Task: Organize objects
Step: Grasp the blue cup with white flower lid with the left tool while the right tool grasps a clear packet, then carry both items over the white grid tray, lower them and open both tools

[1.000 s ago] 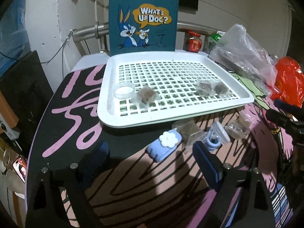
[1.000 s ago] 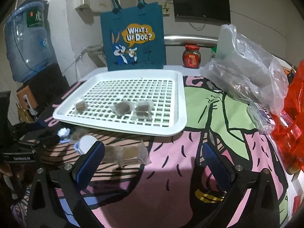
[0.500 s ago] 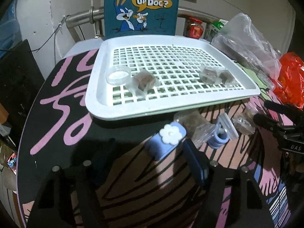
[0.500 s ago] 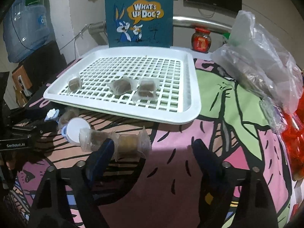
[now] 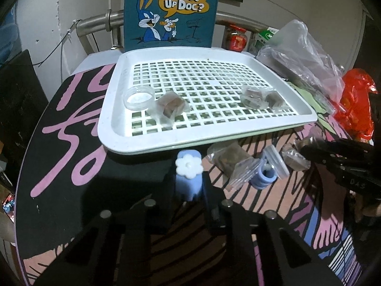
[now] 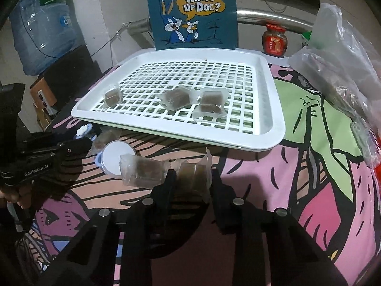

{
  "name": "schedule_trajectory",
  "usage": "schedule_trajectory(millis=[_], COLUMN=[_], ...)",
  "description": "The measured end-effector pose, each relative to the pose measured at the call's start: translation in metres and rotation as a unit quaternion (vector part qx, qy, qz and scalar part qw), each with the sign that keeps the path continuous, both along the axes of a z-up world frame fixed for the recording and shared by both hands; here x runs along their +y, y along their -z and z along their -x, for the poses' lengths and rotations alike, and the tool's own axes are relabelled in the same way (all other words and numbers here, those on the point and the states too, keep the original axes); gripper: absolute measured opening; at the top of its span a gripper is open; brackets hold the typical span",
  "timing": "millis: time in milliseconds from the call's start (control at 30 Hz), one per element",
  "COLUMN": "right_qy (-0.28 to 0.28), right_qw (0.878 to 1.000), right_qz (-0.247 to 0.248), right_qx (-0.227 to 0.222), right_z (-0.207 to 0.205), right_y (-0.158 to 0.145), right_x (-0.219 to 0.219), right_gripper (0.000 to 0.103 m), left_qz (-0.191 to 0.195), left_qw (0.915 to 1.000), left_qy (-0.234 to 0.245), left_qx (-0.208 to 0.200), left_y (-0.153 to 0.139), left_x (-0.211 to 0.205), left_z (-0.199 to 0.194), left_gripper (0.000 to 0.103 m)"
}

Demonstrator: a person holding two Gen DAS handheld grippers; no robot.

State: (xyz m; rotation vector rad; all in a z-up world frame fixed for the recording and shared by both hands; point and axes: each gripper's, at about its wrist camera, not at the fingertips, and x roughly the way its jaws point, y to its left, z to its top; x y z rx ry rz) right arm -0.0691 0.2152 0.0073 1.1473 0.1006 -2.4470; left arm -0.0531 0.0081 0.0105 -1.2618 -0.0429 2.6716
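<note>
My left gripper (image 5: 189,191) is shut on a blue clip with a white flower (image 5: 189,178), its jaws closing until the pads press both sides, just in front of the white slotted tray (image 5: 166,140). My right gripper (image 6: 193,178) is shut on a clear-wrapped brown packet (image 6: 194,172), jaws likewise closing onto its sides, on the cloth before the tray (image 6: 273,124). A second packet (image 6: 142,171) lies against it on the left. The tray holds three wrapped packets (image 6: 176,99) and a clear round lid (image 5: 138,98).
Between the two grippers lie another packet (image 5: 228,159) and a small blue jar with a white lid (image 6: 116,158). A blue cartoon bag (image 5: 171,12) stands behind the tray. Clear plastic bags (image 6: 345,71), a red bag (image 5: 354,104) and a red jar (image 6: 275,39) crowd the right side.
Both grippers went from wide open to shut. The left closed on the blue flower clip; the right came down slightly and closed on the wrapped packet.
</note>
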Motion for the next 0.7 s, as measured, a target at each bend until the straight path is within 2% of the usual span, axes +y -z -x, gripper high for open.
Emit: schedule_trajectory(millis=[200,700], right_qy=[0.007,0.012], right_qw=[1.0,0.996], right_qz=[0.016,0.051], right_qx=[0.019,0.067], right_z=[-0.017,-0.061], right_y=[-0.008,-0.038], right_x=[0.005,0.017], right_gripper=[0.026,0.026], left_qz=[-0.003,-0.001], left_qw=[1.0,0.9983], left_qy=[0.004,0.01], left_qx=[0.005,0.058], left_y=[-0.002,-0.032], left_x=[0.002,0.0], left_z=[-0.014,-0.057], left_gripper=[0.019,0.019])
